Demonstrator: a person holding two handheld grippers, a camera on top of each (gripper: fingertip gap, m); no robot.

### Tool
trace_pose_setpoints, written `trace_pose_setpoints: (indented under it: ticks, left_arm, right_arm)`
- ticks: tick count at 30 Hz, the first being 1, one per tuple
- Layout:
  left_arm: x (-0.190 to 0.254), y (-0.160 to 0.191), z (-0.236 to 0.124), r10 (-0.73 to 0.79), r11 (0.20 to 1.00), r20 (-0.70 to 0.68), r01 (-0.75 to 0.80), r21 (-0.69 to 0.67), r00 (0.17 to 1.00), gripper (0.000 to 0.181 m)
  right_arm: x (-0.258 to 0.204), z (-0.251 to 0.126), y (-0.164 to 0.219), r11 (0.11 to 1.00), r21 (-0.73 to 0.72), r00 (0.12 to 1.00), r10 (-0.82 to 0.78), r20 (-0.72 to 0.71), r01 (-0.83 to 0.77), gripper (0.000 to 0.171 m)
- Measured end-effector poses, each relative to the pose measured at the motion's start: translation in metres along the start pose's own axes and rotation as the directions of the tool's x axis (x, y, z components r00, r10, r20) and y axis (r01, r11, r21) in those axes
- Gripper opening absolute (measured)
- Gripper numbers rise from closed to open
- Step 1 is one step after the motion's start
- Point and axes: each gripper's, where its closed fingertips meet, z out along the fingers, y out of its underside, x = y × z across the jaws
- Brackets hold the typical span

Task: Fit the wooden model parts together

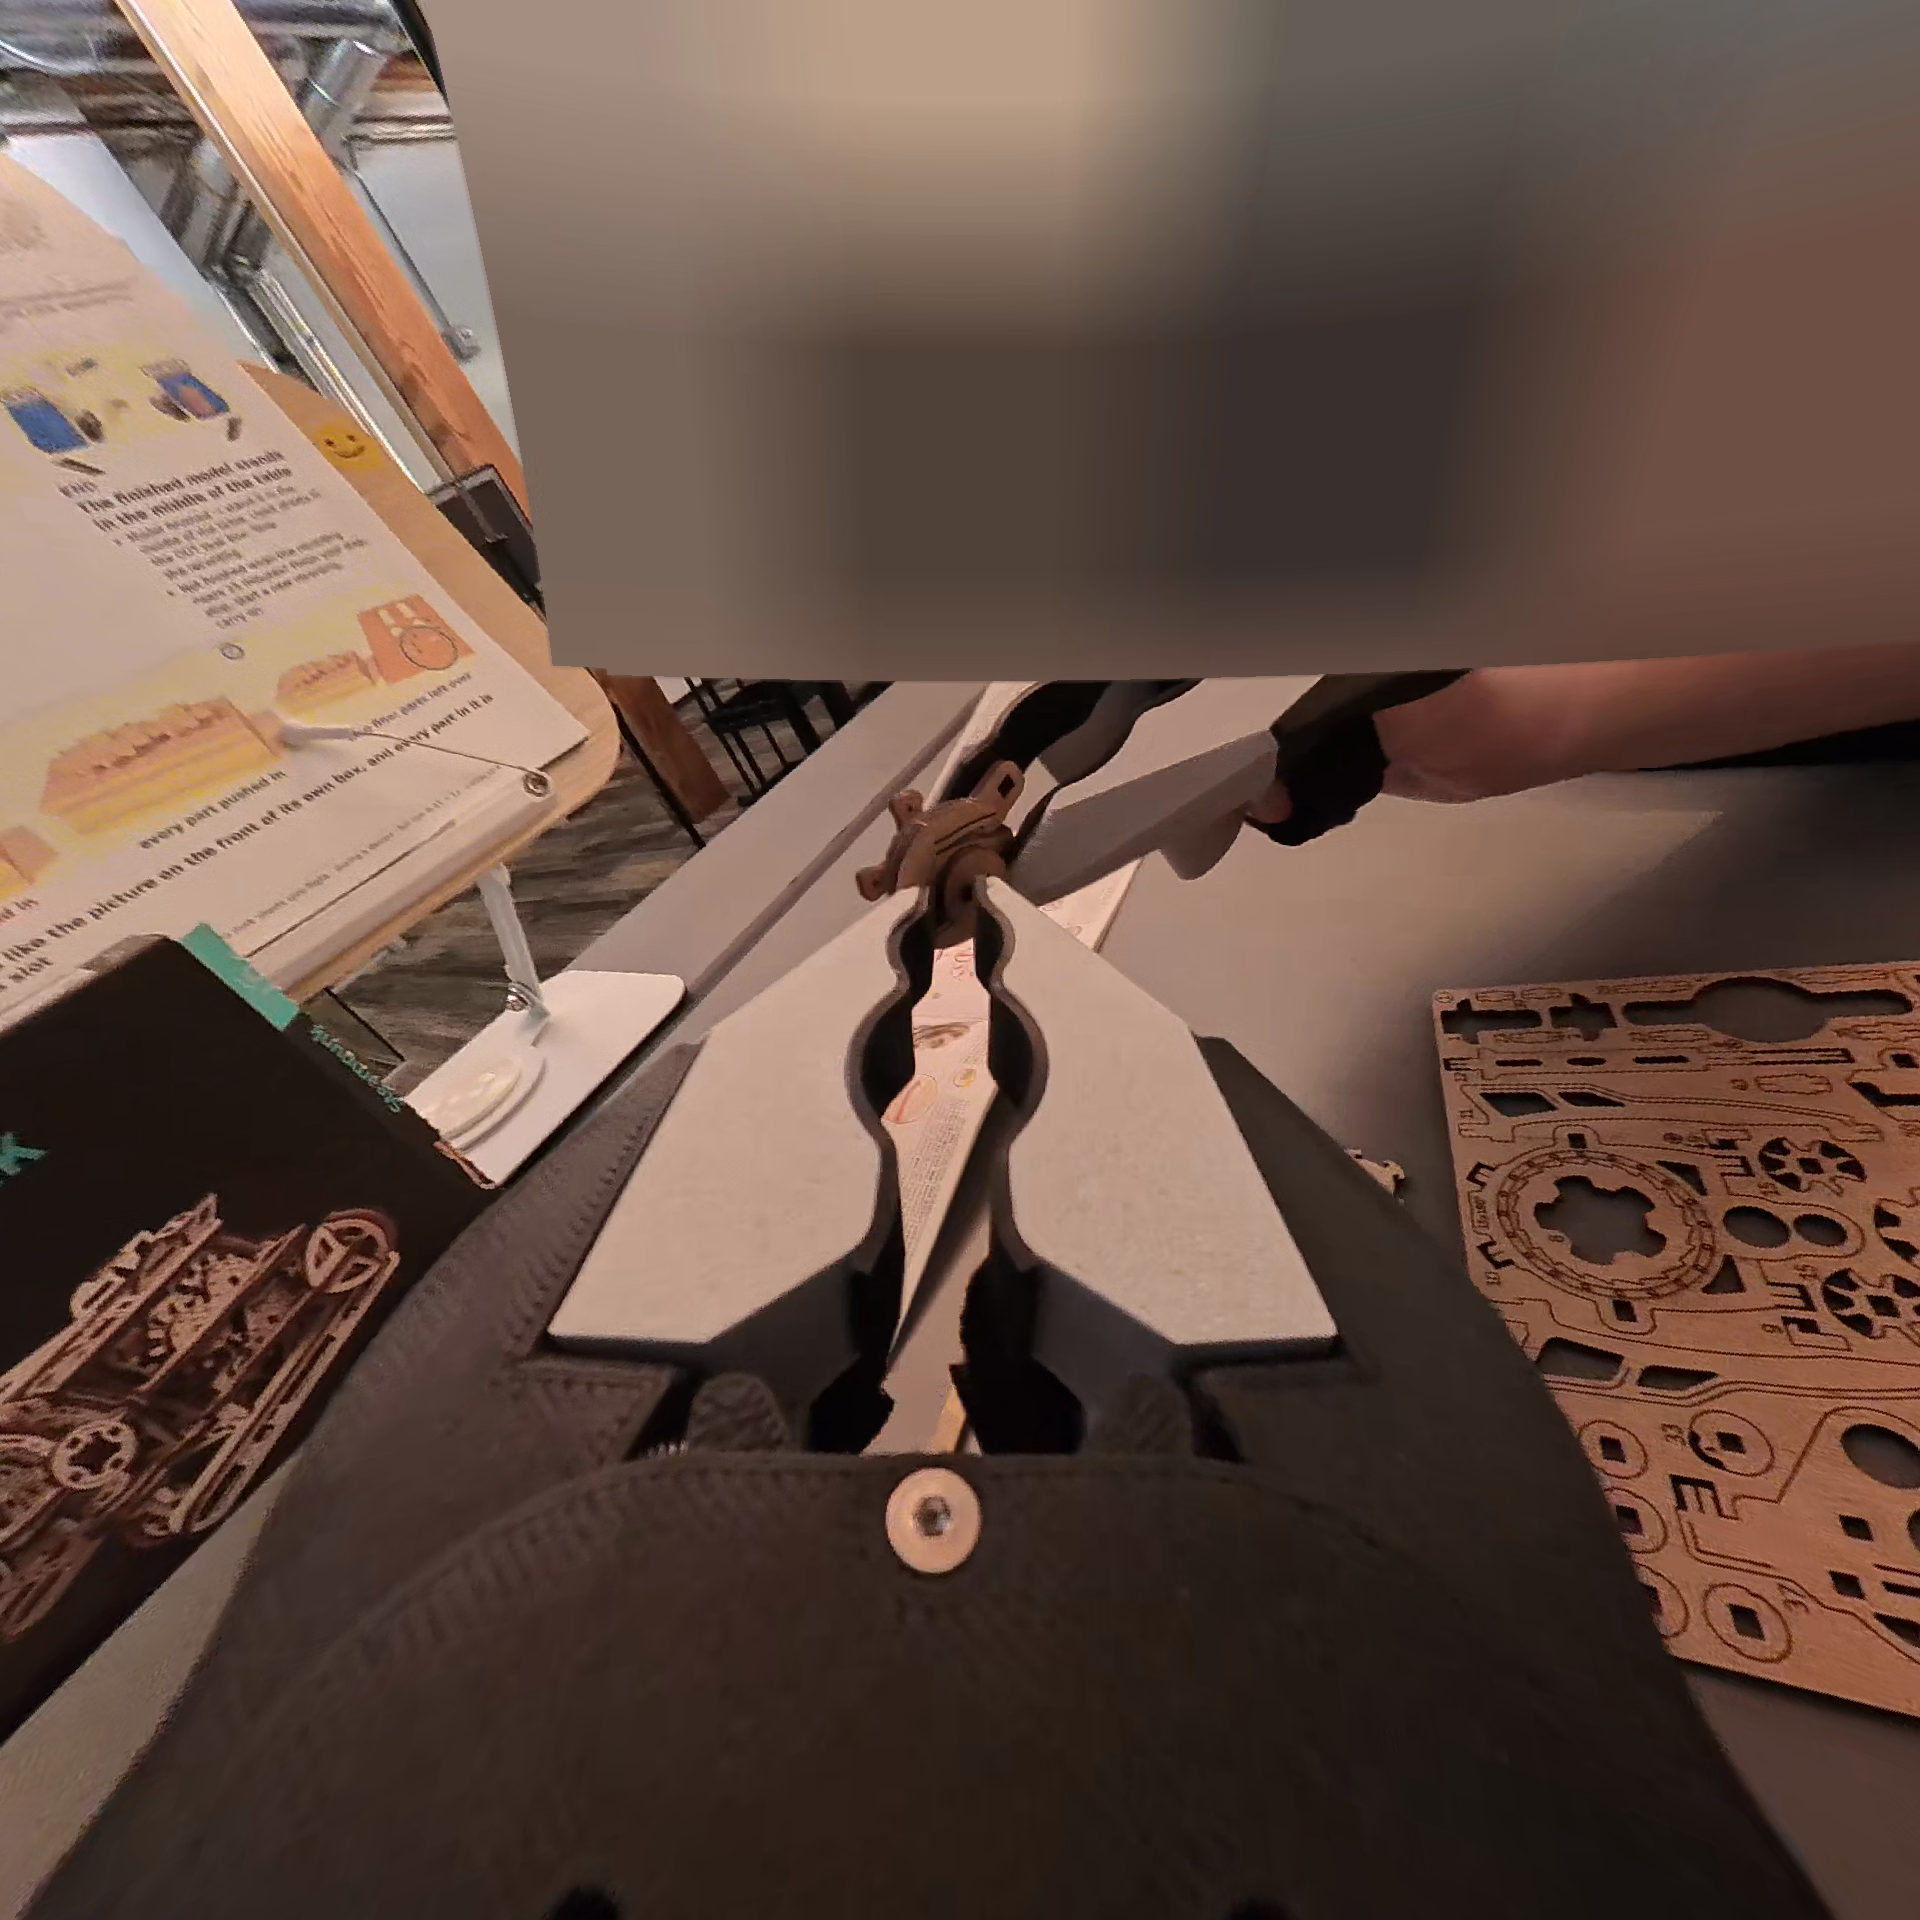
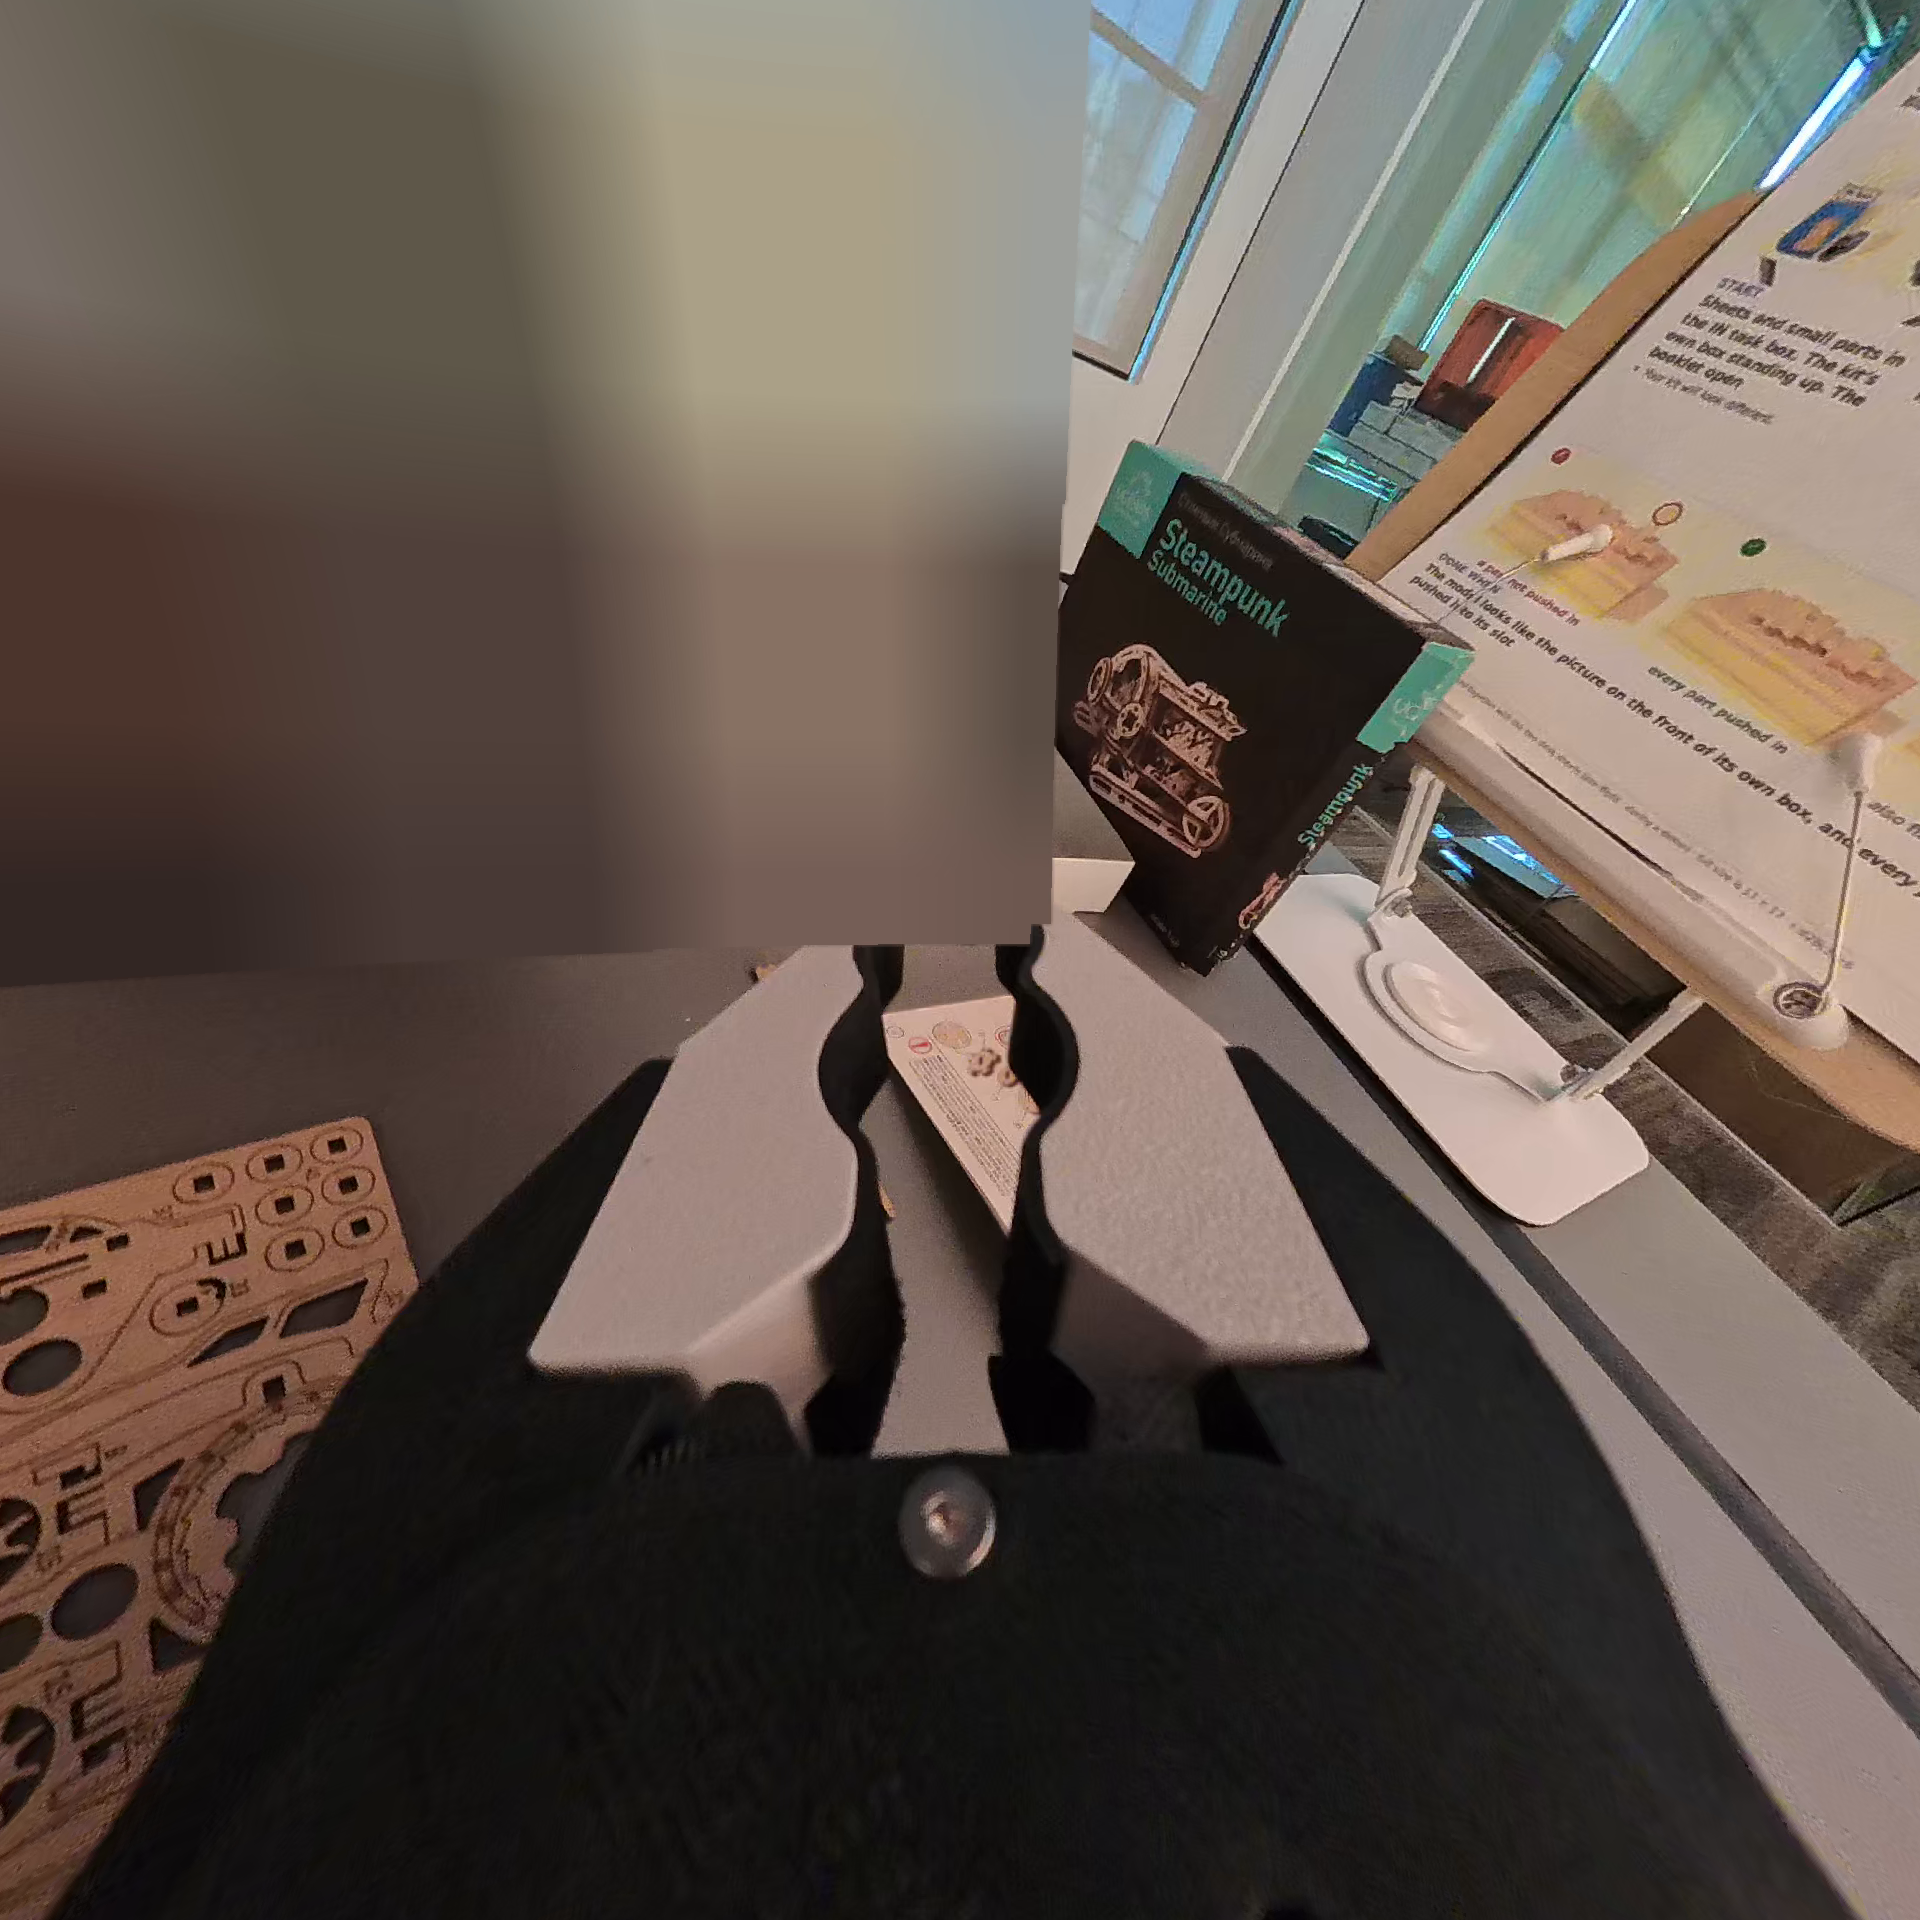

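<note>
Wooden: 1 gear assy (image 1: 943, 844) in left tool (image 1: 951, 891), 1 sheet (image 1: 1704, 1288).

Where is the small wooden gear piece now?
In the left wrist view, the wooden gear piece is pinched at the left gripper's tips, with the right gripper touching it.

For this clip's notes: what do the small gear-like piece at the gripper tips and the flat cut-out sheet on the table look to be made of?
The gear-like piece, pinched by the left gripper, looks like thin laser-cut wood: tan faces, darker brown edges, matte. The cut-out sheet looks like thin plywood: pale grain lines, engraved outlines, dark-edged holes where parts came out, unvarnished.
</note>
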Motion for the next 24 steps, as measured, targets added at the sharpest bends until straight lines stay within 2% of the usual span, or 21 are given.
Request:
trace_pose_setpoints:
  ticks: [14, 16, 18, 20, 24]
  left_arm:
    - [-0.012, 0.006, -0.001, -0.027, 0.998, 0.074, 0.031, -0.05, 0.997, 0.0]
    - [-0.004, 0.003, -0.001, -0.015, 0.999, 0.037, 0.016, -0.03, 0.999, 0.0]
    - [0.006, 0.003, 0.002, 0.048, 0.997, 0.015, -0.047, -0.055, 0.999, 0.0]
    - [0.007, 0.004, 0.002, 0.095, 0.994, 0.02, -0.093, -0.056, 0.995, 0.0]
    - [-0.013, 0.005, 0.001, 0.045, 0.998, 0.098, -0.041, -0.042, 0.994, 0.006]
  right_arm:
    - [0.005, 0.009, 0.004, 0.997, -0.044, 0.993, 0.063, -0.104, -0.068, 0.017]
    - [0.017, 0.008, 0.009, 0.993, -0.06, 0.983, 0.094, -0.156, -0.104, 0.017]
    - [0.017, 0.005, 0.002, 0.985, -0.003, 0.981, 0.17, -0.089, -0.171, 0.016]
    - [0.02, 0.001, 0.003, 0.988, -0.019, 0.984, 0.154, -0.092, -0.156, 0.016]
    - [0.014, 0.004, 0.016, 0.96, -0.086, 0.963, 0.269, 0.006, -0.267, 0.017]
